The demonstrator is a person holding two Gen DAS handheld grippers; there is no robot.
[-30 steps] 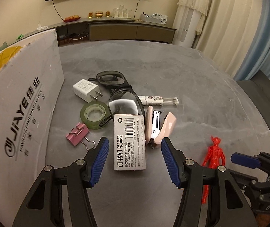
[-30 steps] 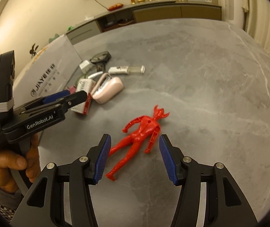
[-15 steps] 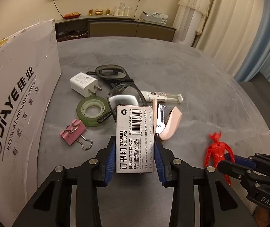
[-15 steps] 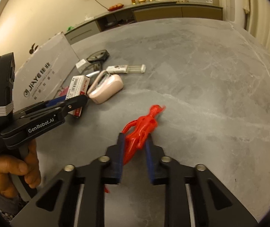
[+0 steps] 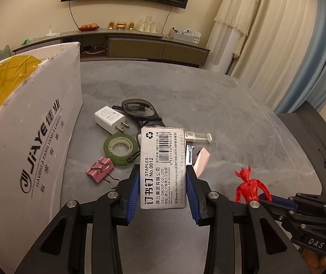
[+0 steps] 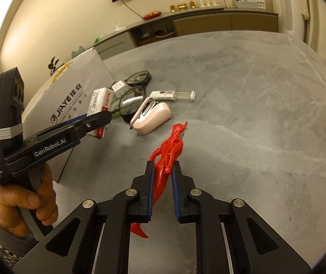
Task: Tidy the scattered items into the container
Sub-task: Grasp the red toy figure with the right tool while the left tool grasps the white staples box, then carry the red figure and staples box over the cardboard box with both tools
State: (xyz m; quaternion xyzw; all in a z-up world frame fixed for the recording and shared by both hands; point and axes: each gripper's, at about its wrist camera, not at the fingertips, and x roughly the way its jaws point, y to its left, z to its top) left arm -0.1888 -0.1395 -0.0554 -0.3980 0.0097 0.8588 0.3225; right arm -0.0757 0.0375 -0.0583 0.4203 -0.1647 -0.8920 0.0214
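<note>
Holding one thing each, both grippers have made a start, but nothing looks put away yet. The left gripper [image 5: 163, 190] has its fingers [image 5: 133, 194] closed tight on the staples box [image 5: 163, 166], lifted above the desk [image 5: 242, 118]. The right gripper [image 6: 163, 190] has its fingers [image 6: 149, 191] squeezed nearly together on the red toy figure [image 6: 170, 150], which pokes out past the tips (one foot hangs down behind them).

The cardboard box [image 5: 32, 137] stands to the left of the left fingers. I cannot see inside it from here, so I cannot tell if anything is in it.

Ahead of the left fingers, these lie waiting on the desk: the pink binder clip [image 5: 99, 171], the green tape roll [image 5: 120, 147], the white charger plug [image 5: 109, 118], the glasses [image 5: 137, 108], the pink stapler [image 5: 200, 162] and a small clear tube [image 5: 198, 136]. Most of the job is left, I think.
</note>
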